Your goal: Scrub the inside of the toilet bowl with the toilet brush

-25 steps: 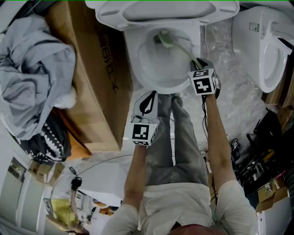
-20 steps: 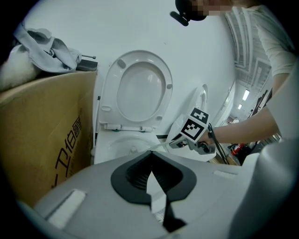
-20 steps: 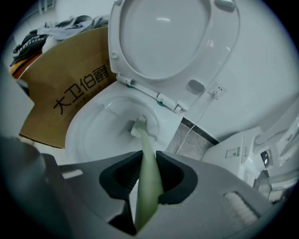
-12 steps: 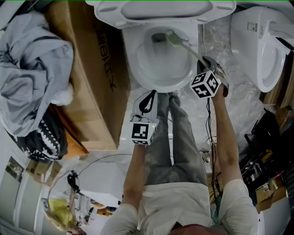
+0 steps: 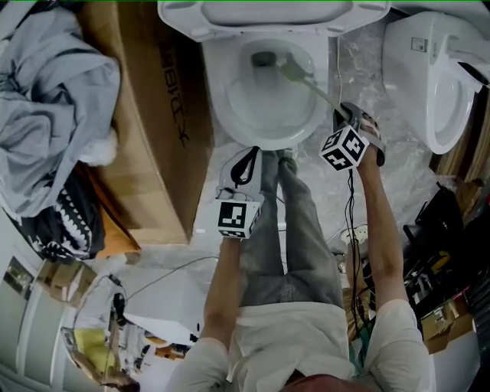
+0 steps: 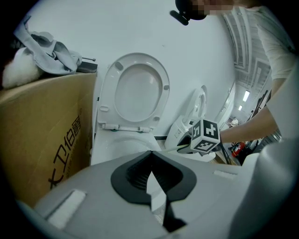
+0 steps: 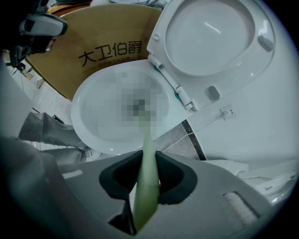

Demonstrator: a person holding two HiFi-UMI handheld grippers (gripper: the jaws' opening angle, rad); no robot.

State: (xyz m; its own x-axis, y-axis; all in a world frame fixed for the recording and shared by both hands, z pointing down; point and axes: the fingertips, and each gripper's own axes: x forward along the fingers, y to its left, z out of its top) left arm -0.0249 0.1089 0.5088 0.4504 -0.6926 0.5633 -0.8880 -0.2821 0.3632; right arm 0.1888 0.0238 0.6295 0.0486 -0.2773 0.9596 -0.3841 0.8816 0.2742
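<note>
In the head view the white toilet bowl stands with its lid raised. A pale green toilet brush reaches into the bowl's back right, near the drain. My right gripper is shut on its handle, just outside the bowl's right rim. The right gripper view shows the handle clamped between the jaws and pointing into the bowl. My left gripper hangs in front of the bowl, shut and holding nothing. In the left gripper view the left gripper faces the raised lid.
A tall cardboard box stands against the toilet's left side, with grey cloth piled beside it. A second white toilet is at the right. The person's legs are in front of the bowl, and cables lie on the floor.
The brush head has swept from the back left of the bowl towards the back right. My right gripper moved a little right and back. The left gripper stayed put.
</note>
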